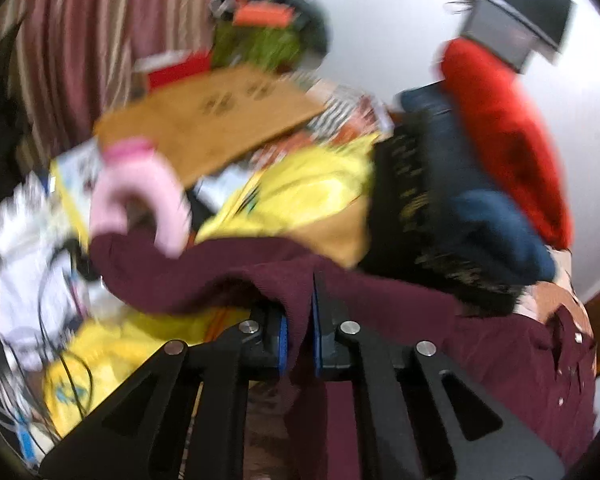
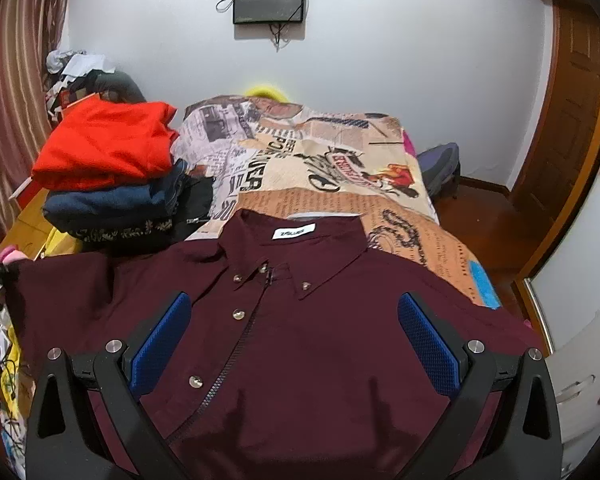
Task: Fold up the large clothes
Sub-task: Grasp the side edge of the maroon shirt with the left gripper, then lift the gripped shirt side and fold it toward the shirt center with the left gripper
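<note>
Maroon shirt (image 2: 300, 340) — white collar label (image 2: 294, 232) unreadable, left tongs (image 1: 300, 344) pinching it, right tongs (image 2: 296, 344) spread

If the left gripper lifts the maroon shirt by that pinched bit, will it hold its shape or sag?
Likely sag: the maroon shirt already drapes limply around the left gripper. It probably drags rather than slides on the printed bedsheet. It looks thin and probably light.
</note>
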`<state>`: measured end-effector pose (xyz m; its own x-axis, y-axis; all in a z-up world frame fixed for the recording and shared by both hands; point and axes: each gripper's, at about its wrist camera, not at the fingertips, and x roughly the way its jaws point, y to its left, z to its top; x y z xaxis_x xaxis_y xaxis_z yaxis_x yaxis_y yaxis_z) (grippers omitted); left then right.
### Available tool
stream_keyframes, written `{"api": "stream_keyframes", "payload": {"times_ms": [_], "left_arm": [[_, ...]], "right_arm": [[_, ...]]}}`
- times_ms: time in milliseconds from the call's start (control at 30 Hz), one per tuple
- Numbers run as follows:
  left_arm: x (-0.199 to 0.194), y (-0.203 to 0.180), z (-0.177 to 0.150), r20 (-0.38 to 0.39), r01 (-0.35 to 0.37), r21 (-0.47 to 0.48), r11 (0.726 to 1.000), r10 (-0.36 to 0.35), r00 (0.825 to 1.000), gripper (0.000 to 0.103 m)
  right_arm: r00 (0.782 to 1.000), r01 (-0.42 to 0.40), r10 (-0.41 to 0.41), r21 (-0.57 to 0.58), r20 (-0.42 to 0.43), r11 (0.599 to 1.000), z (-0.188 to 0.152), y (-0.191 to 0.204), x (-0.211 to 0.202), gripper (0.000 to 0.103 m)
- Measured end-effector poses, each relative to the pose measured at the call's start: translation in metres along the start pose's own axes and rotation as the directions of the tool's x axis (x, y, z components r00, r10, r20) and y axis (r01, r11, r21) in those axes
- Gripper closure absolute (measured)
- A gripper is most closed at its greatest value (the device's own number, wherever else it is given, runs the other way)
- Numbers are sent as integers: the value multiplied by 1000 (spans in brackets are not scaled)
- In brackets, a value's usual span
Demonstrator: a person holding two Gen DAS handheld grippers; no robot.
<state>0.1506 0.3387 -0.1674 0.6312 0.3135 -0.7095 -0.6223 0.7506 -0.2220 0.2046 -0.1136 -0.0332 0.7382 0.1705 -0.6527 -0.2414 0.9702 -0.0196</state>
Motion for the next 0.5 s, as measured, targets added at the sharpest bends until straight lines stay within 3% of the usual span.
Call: {"api": "stream_keyframes", "payload": {"times_ms": [100, 267, 367, 500], "left_arm": [[-39, -36, 8, 86, 45, 89, 995, -53, 995, 95], [-76, -84, -4, 110, 126, 194, 973, -149, 983, 96], [-84, -118, -26, 82, 142, 292, 946, -172, 982, 96], [-73, -152, -57, -44, 235, 354, 905, -235, 971, 96]], "right_arm": [[1000, -2, 1, 20, 21, 1000, 0, -8, -8, 0], [999, -16, 14, 45, 52, 999, -3, -19, -19, 0], [998, -30, 27, 49, 64, 998, -4, -26, -22, 0], [995, -47, 43, 48, 84, 998, -6, -32, -27, 0]]}}
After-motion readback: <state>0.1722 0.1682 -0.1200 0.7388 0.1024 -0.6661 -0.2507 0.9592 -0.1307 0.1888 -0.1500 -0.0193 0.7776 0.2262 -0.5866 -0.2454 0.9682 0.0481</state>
